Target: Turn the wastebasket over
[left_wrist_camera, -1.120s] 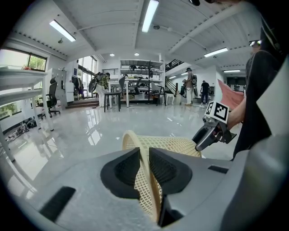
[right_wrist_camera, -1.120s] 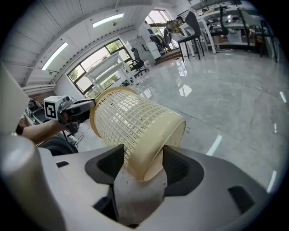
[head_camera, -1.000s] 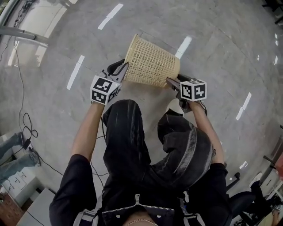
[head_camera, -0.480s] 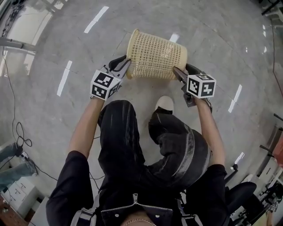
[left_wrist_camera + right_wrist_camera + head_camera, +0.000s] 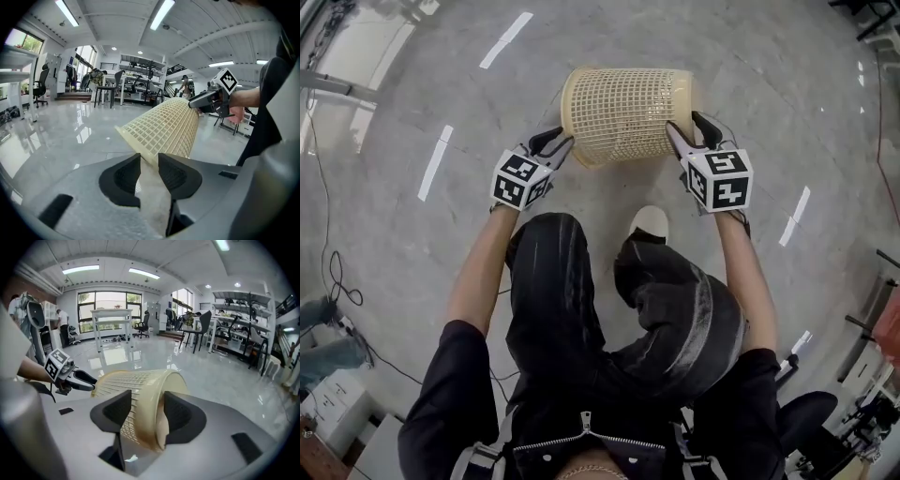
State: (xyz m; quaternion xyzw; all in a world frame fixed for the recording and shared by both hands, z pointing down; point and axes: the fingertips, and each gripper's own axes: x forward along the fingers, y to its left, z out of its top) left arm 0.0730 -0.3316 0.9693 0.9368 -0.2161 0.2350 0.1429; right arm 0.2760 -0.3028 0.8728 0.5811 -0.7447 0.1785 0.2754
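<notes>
Forearms reach forward, wastebasket [image 5: 623, 112] sideways at 12 o'clock: left gripper [image 5: 561, 142] fingers, just opening, loosely straddle its rim; right gripper [image 5: 689, 129] fingers, just closing, clamp its base at 3 o'clock.

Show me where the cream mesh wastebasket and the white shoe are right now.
cream mesh plastic wastebasket [image 5: 623, 112]: head view, middle of its lattice side wall.
white shoe [image 5: 652, 221]: head view, on its toe.
</notes>
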